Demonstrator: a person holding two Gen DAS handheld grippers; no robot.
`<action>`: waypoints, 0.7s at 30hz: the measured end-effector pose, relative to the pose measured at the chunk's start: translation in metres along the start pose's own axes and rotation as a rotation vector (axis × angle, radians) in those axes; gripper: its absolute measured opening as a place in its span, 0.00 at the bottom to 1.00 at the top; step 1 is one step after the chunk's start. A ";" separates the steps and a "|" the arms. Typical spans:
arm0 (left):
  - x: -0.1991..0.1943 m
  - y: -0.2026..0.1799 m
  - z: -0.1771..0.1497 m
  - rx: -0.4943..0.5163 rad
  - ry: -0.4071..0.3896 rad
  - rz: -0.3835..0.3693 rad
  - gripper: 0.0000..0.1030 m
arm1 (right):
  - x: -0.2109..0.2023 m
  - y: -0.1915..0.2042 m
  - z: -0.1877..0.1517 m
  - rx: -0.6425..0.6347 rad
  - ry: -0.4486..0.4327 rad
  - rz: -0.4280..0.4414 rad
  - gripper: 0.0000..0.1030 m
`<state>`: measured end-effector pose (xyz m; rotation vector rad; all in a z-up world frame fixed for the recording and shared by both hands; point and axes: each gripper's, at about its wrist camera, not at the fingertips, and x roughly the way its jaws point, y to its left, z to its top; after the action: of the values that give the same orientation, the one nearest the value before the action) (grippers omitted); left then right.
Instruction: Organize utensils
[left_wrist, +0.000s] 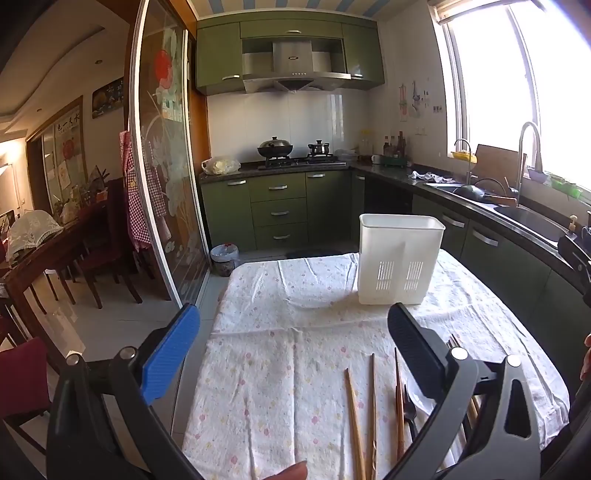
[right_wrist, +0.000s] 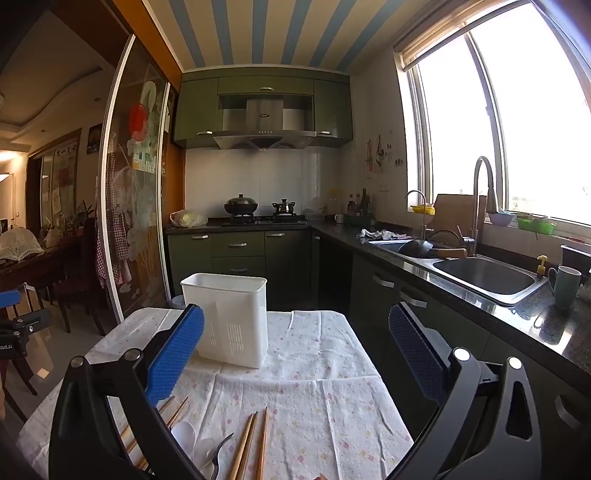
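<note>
A white slotted utensil holder (left_wrist: 400, 258) stands upright at the far end of the table; it also shows in the right wrist view (right_wrist: 231, 319). Wooden chopsticks (left_wrist: 354, 413) and a dark fork (left_wrist: 409, 410) lie on the cloth near me. In the right wrist view, chopsticks (right_wrist: 255, 443), white spoons (right_wrist: 186, 437) and a metal fork (right_wrist: 219, 452) lie at the near edge. My left gripper (left_wrist: 293, 338) is open and empty above the cloth. My right gripper (right_wrist: 295, 341) is open and empty above the table.
The table carries a floral white cloth (left_wrist: 295, 332). A dark counter with a sink (right_wrist: 484, 278) and a mug (right_wrist: 563, 286) runs along the right. A glass sliding door (left_wrist: 162, 166) and dining chairs (left_wrist: 96, 258) stand to the left.
</note>
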<state>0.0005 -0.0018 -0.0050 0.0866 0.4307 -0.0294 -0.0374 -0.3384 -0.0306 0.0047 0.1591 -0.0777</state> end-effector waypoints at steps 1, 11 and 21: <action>0.000 0.000 0.000 0.001 0.002 0.001 0.94 | 0.000 0.000 0.000 0.000 0.000 0.000 0.96; 0.005 0.000 -0.004 -0.007 0.012 -0.007 0.94 | 0.000 0.000 0.000 -0.001 0.001 -0.002 0.96; 0.009 0.002 -0.007 -0.011 0.020 -0.012 0.94 | 0.005 0.006 -0.004 0.000 0.003 -0.001 0.96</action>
<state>0.0060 0.0005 -0.0147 0.0739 0.4512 -0.0383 -0.0326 -0.3329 -0.0358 0.0043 0.1621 -0.0791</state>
